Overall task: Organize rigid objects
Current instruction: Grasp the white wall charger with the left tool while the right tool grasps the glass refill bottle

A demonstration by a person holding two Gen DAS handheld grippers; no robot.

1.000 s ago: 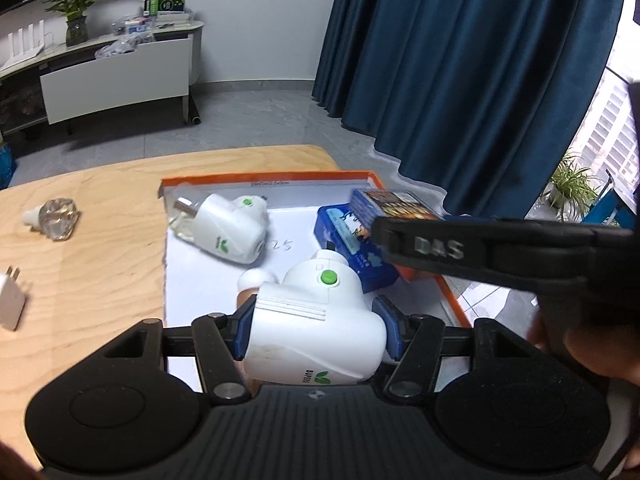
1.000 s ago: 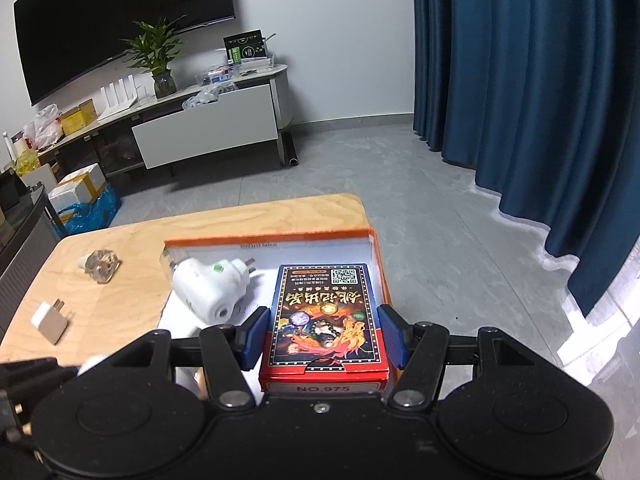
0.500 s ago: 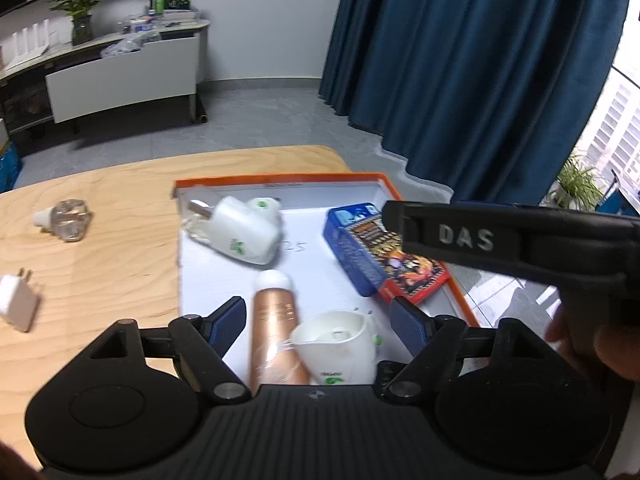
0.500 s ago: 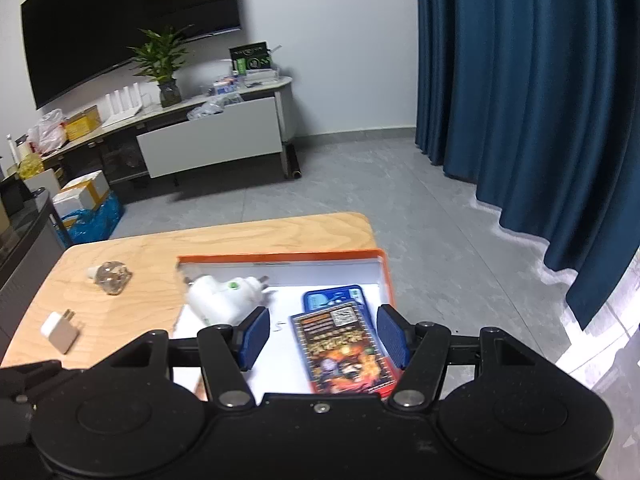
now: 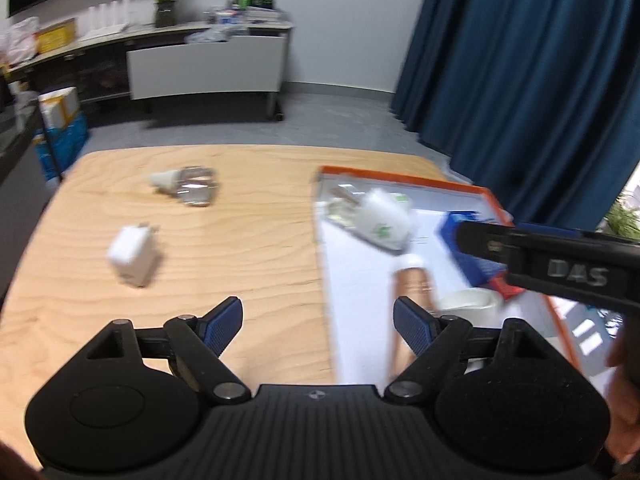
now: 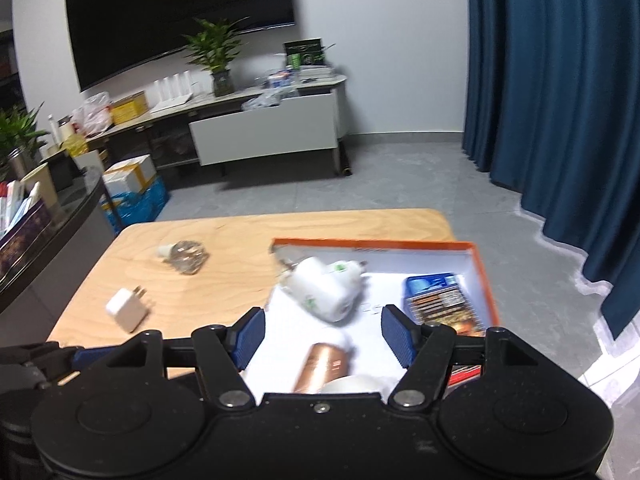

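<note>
On the desk (image 6: pixel 248 236), toward its right edge, lies an orange-rimmed tray (image 6: pixel 482 264). Within it, a white plug-in device (image 6: pixel 324 288) sits near the far left corner, a card box (image 6: pixel 440 300) lies along the right wall, and a copper bottle (image 6: pixel 324 366) lies at the near side, beside what looks like a second white device (image 5: pixel 468 300), though blur leaves that unsure. Outside the tray, a white charger (image 5: pixel 132 256) rests toward the desk's left edge and a clear bulb (image 5: pixel 192 186) lies beyond it, nearer the far edge. The left gripper (image 5: pixel 318 320) has just been opening and hangs released over bare wood beside the tray. The right gripper (image 6: pixel 322 336) has likewise just been opening and hangs released above the tray, grasping nothing.
</note>
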